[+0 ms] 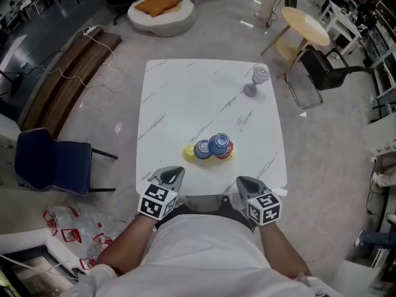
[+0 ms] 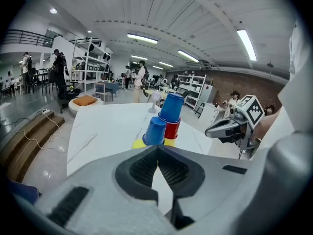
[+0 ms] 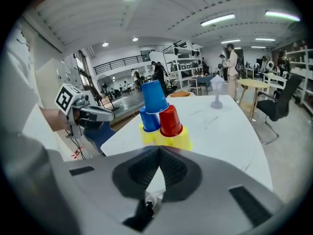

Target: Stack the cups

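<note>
Cup pile stands upright close to the near edge of the table, just beyond both grippers and pretty much centred between them (neither looks closer). Left gripper and right gripper are both pinched closed, nothing in them.

Grey left gripper, right gripper; 2 marker cubes; white shirt.
</note>
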`<action>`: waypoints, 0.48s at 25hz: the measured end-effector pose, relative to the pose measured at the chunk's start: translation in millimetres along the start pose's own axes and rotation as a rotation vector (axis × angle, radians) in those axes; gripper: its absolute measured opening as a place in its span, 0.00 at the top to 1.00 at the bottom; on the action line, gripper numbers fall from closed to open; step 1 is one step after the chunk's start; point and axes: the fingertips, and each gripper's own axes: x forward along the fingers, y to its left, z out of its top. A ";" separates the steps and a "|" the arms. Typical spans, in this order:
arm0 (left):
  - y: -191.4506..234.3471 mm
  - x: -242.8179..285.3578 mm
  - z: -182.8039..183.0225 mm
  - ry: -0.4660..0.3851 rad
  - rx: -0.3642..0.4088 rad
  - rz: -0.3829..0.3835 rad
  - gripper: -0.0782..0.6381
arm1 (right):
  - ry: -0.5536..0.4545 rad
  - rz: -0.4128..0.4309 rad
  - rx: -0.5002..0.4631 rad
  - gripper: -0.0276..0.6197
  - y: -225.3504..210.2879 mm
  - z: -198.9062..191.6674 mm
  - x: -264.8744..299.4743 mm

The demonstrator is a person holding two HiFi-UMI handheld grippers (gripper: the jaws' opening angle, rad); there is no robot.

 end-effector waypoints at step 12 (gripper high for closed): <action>-12.3 -2.5 -5.9 0.020 0.029 -0.020 0.88 | -0.042 -0.023 -0.037 0.95 2.1 -1.8 -4.1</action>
